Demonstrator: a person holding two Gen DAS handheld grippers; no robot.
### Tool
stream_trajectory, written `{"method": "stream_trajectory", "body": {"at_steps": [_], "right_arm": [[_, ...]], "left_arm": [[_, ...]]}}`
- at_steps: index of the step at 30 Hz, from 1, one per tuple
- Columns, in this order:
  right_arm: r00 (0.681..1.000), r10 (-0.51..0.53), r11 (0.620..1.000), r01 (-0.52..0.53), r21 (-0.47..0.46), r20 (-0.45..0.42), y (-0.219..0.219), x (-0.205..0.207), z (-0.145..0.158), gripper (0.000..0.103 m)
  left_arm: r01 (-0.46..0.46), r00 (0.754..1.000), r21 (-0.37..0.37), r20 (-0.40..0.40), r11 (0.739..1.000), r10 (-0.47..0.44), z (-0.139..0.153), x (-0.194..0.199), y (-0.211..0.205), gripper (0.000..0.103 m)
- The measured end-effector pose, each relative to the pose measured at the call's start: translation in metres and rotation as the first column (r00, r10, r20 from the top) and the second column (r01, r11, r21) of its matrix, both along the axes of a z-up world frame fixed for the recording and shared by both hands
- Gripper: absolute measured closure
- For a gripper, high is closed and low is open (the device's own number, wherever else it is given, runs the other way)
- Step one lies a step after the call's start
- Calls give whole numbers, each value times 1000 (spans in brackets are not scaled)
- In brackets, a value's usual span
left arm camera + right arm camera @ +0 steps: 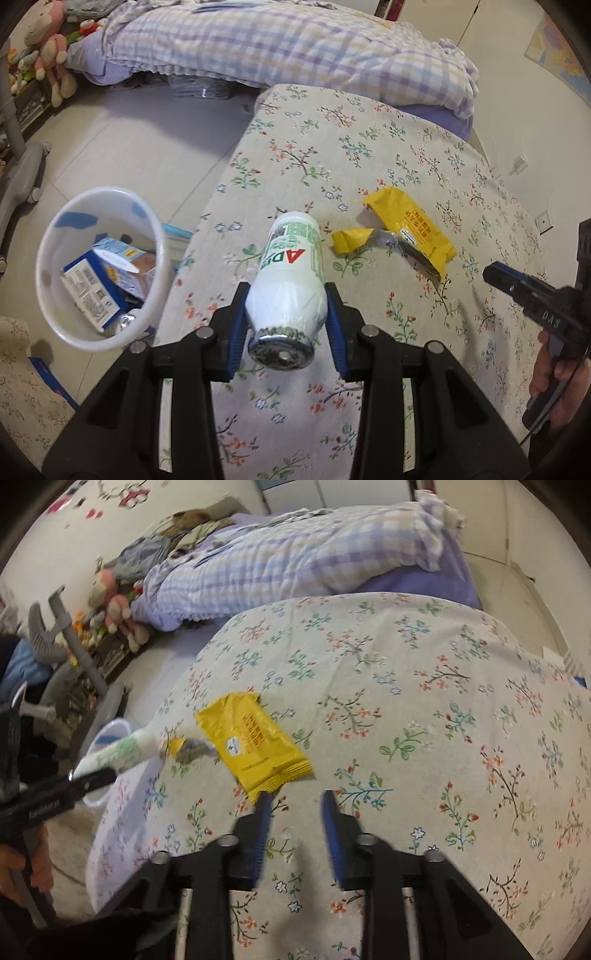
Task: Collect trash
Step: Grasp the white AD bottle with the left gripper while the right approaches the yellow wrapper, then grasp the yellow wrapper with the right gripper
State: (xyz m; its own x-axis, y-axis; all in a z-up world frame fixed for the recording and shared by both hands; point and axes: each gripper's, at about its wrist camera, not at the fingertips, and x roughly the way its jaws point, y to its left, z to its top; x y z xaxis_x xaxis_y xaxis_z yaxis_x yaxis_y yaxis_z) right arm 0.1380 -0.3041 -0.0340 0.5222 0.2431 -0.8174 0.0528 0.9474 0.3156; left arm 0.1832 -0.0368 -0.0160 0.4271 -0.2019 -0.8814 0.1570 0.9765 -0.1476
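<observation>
Left wrist view, left to right: white bin (99, 266) on the floor beside the worktop (369, 155), blue-and-white cartons (99, 284) inside it. Next, the left tool (286, 317), blue pads clenched on both sides of a white bottle (290, 273) with green print; the silver cap end faces the camera and the bottle is held above the flowered cloth. Right of the bottle a torn yellow scrap (349, 240) lies on the cloth, touching a silvery torn bit, then the yellow wrapper (413, 225) just beside it, flat on the worktop. Far right, the other tool's black-and-blue finger pokes in, a hand (554, 373) gripping its handle.

Right wrist view, left to right: a hand (22, 867) at the edge holds the left tool's handle, the bottle (122, 753) in that tool sits over the worktop's left edge, the bin's rim (107, 731) behind it. The yellow wrapper (255, 746) lies flat on the cloth. The right tool (295, 797) sits just below it, jaws parted and nothing between them; the left pad tip is right at the wrapper's near corner, contact unclear. Behind the worktop is a bed (295, 561) with a checked quilt, with stuffed toys (114, 609) on the left.
</observation>
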Motion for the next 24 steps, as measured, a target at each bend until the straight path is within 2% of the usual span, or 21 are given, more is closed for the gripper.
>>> {"method": "stream_trajectory", "body": {"at_steps": [1, 2, 5, 7, 11, 13, 14, 15, 17, 19, 21, 24], "right_arm": [[1000, -27, 999, 27, 25, 5, -4, 1, 0, 39], [999, -51, 998, 50, 45, 12, -6, 3, 0, 30], [995, -95, 991, 93, 95, 19, -6, 15, -1, 30], [995, -96, 991, 93, 93, 31, 1, 28, -3, 30], [997, -78, 997, 78, 21, 21, 18, 49, -18, 30], [998, -67, 998, 67, -7, -10, 29, 58, -32, 31], [998, -59, 998, 58, -34, -31, 35, 61, -39, 32], [999, -50, 995, 48, -84, -15, 42, 60, -39, 32], [1000, 4, 976, -8, -216, -16, 64, 59, -40, 40], [999, 43, 965, -46, -259, -19, 75, 56, -39, 49], [998, 55, 963, -61, -263, -30, 78, 54, -38, 57], [996, 77, 977, -87, -197, -55, 76, 47, -35, 81]], "left_arm": [[-3, 1000, 10, 7, 1000, 3, 1, -2, 1, 63], [-6, 1000, 20, 17, 1000, 6, 3, -4, 4, 63], [-28, 999, 6, 27, 1000, 28, 7, -5, 18, 63], [-52, 998, -20, 22, 998, 53, 8, -3, 28, 63], [-76, 997, -30, 11, 997, 76, 5, -2, 42, 63], [-77, 997, -28, 7, 997, 78, 3, -4, 46, 63], [-77, 997, -19, 8, 997, 77, 2, -4, 49, 63], [-77, 997, -10, 9, 997, 77, 1, -5, 51, 63], [-73, 997, 7, 8, 997, 73, -1, -6, 55, 63], [-75, 997, 20, 4, 997, 75, -4, -6, 60, 63], [-81, 997, 28, -1, 996, 81, -6, -8, 65, 63], [-86, 996, 32, 4, 996, 86, -5, -11, 71, 63]]}}
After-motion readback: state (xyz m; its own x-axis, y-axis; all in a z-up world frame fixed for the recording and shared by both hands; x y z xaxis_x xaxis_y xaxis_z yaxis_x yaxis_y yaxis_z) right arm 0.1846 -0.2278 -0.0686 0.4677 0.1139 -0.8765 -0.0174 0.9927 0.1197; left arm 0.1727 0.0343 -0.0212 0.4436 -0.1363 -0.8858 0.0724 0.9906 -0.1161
